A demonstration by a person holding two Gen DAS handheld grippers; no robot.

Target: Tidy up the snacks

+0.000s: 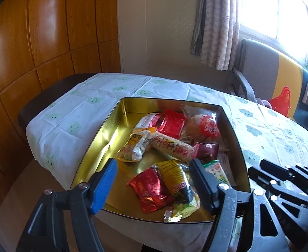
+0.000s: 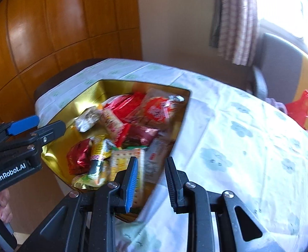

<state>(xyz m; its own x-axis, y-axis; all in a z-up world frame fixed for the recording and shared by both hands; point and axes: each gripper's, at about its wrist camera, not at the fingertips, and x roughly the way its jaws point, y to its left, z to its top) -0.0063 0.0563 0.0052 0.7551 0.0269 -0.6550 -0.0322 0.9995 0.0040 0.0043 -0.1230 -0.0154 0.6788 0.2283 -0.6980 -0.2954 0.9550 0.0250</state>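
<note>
Left wrist view. The left gripper hangs over the near end of an open gold tin standing on the desk, which is covered by a pale cloth with a cloud print. Its jaws stand apart and empty. Directly below them lie a red packet and a yellow packet, the latter with its long axis running roughly away from the camera, close beside the black finger. More snacks are heaped toward the far right of the tin. The right gripper shows at the right edge, outside the tin wall.

Right wrist view. The right gripper hovers over the tin's near right corner; its jaws are drawn in, a narrow gap showing, with nothing between them. A cracker packet lies just ahead of the blue pad. The left gripper reaches in from the left, above the tin rim.

Judgement: all snacks visible sit inside the tin; the left gripper, already open above the packets, seems nearer to the next pick.
</note>
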